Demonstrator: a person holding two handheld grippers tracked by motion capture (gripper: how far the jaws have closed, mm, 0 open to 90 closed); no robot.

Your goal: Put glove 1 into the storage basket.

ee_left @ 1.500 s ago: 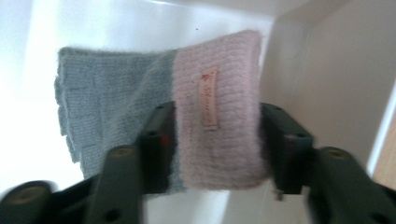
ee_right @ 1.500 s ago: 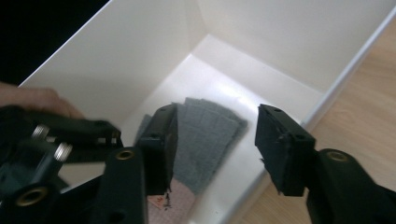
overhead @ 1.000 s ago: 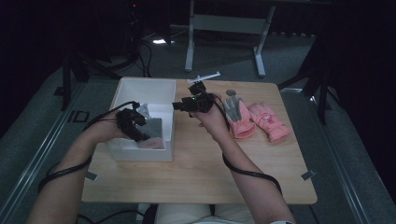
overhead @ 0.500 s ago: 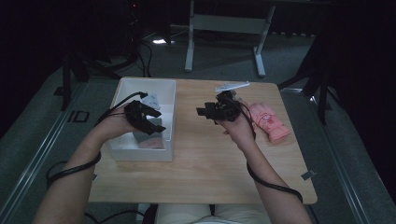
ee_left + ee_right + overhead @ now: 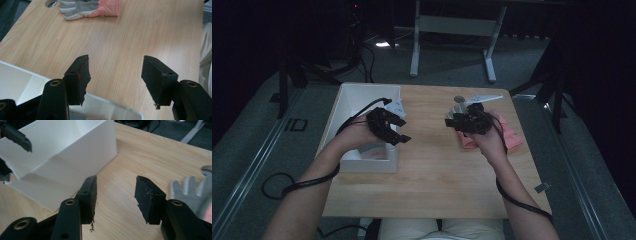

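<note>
Right gripper (image 5: 451,122), jaws apart and empty, hovers beside the pink-and-grey fabric gloves (image 5: 511,134) lying at the table's right side; left gripper (image 5: 402,131), likewise empty, above the white plastic box (image 5: 346,98). Risk: pinching one layer, so the glove slips.

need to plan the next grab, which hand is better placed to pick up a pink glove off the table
Right. The right gripper hovers open directly beside the pink gloves on the table, glove fingers next to its jaws in the right gripper view. The left gripper, also open and empty, sits over the white box, far across the table.
</note>
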